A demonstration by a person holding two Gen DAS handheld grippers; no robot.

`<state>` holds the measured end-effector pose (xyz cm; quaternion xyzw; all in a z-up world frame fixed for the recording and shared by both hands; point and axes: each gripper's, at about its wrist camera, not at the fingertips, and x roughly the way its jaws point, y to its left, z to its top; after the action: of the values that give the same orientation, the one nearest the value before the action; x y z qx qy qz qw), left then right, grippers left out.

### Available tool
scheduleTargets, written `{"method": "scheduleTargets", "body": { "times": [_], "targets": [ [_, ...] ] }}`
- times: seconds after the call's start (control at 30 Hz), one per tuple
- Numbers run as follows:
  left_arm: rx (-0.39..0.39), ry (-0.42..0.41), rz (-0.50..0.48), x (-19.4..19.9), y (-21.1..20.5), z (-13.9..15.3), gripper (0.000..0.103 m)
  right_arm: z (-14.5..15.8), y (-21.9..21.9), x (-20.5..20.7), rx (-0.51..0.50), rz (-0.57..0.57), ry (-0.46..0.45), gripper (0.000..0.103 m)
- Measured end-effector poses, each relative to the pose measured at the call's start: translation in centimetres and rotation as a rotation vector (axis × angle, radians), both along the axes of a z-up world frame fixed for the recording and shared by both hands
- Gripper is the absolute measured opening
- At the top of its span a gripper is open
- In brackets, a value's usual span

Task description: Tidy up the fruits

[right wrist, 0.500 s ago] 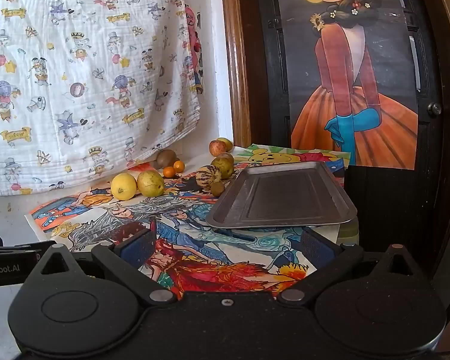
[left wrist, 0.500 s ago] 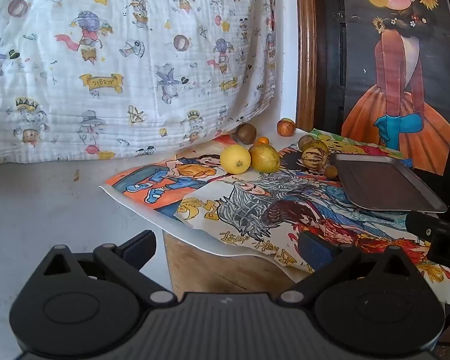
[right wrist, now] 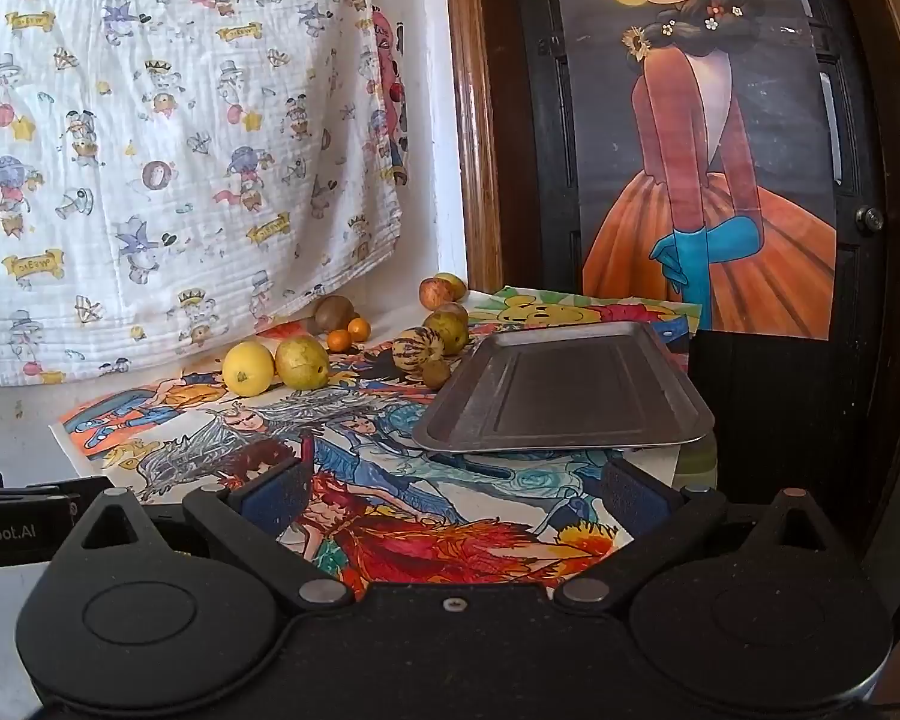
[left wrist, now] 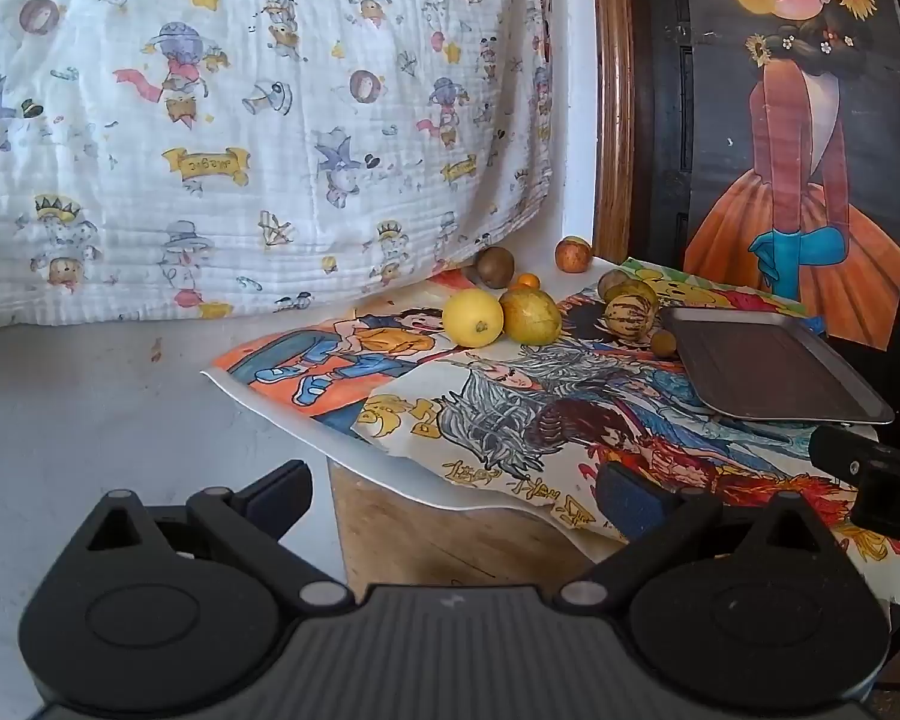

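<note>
Several fruits lie at the back of a table covered with cartoon drawings: a yellow lemon [left wrist: 473, 318] [right wrist: 248, 368], a green-yellow lemon [left wrist: 530, 316] [right wrist: 302, 362], a striped melon [left wrist: 630, 315] [right wrist: 418, 349], a kiwi [left wrist: 495, 267] [right wrist: 333, 312], small oranges [right wrist: 348, 334] and an apple [left wrist: 572, 254] [right wrist: 433, 292]. An empty metal tray [left wrist: 768, 369] [right wrist: 564, 390] sits to their right. My left gripper [left wrist: 453, 495] is open and empty, well short of the fruit. My right gripper [right wrist: 453, 492] is open and empty, in front of the tray.
A patterned white blanket [left wrist: 240, 120] hangs behind the fruits on the left. A dark door with a poster of a girl [right wrist: 708, 150] stands behind the tray. The table's wooden front edge [left wrist: 426, 528] shows under the paper. A grey surface [left wrist: 90, 408] lies to the left.
</note>
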<state>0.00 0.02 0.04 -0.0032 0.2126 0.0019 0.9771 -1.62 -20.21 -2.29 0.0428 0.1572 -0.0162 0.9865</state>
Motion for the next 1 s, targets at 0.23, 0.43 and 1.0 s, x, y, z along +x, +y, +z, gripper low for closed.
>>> {"method": "scheduleTargets", "body": {
  "times": [0.23, 0.43, 1.0],
  "targets": [
    [0.0, 0.002, 0.0, -0.37, 0.15, -0.06, 0.103, 0.01, 0.04, -0.05, -0.001, 0.0, -0.001, 0.103],
    [0.002, 0.002, 0.0, -0.47, 0.18, -0.22, 0.103, 0.03, 0.05, -0.12, -0.002, 0.001, -0.002, 0.103],
    [0.007, 0.006, 0.002, -0.41, 0.15, -0.12, 0.103, 0.07, 0.02, -0.31, -0.003, 0.001, -0.003, 0.103]
  ]
}}
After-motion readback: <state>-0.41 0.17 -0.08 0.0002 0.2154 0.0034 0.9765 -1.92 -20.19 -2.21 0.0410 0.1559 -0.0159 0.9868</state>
